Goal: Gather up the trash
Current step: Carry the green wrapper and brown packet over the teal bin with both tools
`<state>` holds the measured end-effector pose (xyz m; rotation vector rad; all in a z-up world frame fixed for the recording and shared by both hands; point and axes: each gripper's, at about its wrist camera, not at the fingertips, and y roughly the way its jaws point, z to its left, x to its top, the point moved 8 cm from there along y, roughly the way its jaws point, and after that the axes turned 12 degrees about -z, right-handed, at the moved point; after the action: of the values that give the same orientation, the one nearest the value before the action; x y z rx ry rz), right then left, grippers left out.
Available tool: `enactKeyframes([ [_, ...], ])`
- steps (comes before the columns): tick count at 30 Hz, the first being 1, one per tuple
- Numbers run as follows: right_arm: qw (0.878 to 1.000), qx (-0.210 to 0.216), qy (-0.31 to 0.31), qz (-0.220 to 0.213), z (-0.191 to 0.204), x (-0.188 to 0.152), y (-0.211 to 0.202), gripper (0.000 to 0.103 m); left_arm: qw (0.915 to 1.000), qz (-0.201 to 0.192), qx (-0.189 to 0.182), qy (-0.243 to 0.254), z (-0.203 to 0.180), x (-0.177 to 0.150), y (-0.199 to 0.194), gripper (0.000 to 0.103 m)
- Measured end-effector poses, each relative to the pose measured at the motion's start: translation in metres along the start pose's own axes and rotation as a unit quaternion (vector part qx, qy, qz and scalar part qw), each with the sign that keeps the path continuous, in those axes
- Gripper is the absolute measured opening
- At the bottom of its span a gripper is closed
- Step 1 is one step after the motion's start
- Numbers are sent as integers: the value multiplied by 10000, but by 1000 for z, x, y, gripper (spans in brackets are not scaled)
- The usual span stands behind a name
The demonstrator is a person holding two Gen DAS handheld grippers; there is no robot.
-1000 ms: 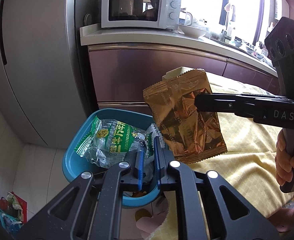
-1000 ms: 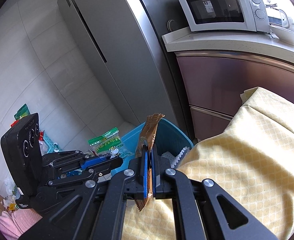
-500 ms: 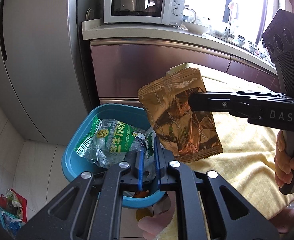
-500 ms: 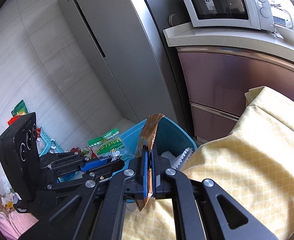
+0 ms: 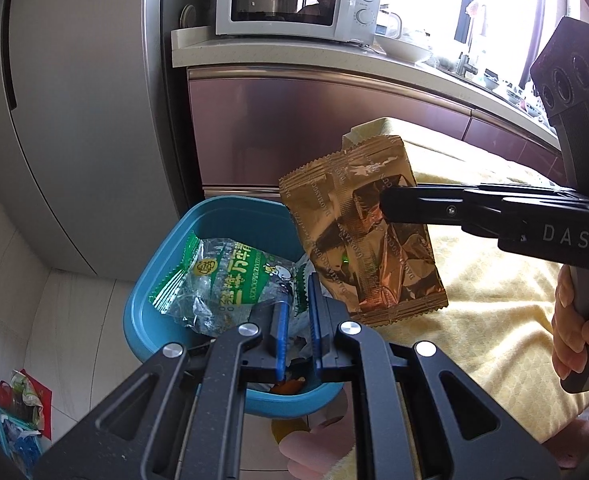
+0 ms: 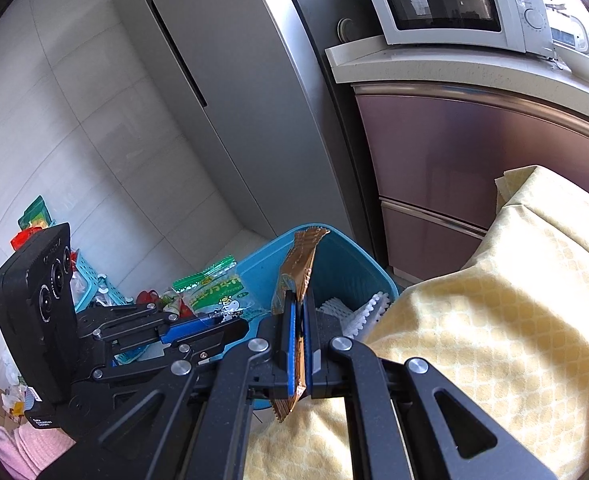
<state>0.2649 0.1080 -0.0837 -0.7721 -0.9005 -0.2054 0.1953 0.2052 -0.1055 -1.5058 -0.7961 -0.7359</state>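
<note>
My right gripper [image 6: 299, 308] is shut on a gold foil snack wrapper [image 5: 358, 232], which it holds upright over the near right rim of a blue trash bin [image 5: 214, 224]; the wrapper shows edge-on in the right wrist view [image 6: 300, 264]. My left gripper [image 5: 296, 300] is shut on a clear and green plastic wrapper [image 5: 222, 276] and holds it above the bin's opening. That wrapper also shows in the right wrist view [image 6: 214, 288]. White crumpled trash [image 6: 358, 312] lies inside the bin [image 6: 342, 264].
A yellow patterned tablecloth [image 5: 494, 300] covers the table at right, touching the bin. A grey fridge [image 5: 74, 120] and purple cabinets [image 5: 314, 120] with a microwave [image 5: 294, 0] stand behind. Trash and a small blue basket [image 6: 90, 280] lie on the tiled floor at left.
Both grippers have shifted slightly toward the bin with their wrappers still held. The gold wrapper has moved a little left and lower, closer over the bin's rim.
</note>
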Motion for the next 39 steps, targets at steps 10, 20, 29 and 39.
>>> enactKeyframes([
  [10,10000,-33,2,84,0,-4,12,3,9999,97,15,-90,3,-2,11,10],
  [20,9998,-87,27,190,1,-6,29,3,9993,233,-1,-281,14,-6,24,10],
  [29,9994,-126,-26,309,6,-13,41,3,9987,352,69,-360,19,-10,39,10],
  [39,9991,-200,-17,367,9,-15,51,4,9972,531,142,-498,22,-17,57,10],
])
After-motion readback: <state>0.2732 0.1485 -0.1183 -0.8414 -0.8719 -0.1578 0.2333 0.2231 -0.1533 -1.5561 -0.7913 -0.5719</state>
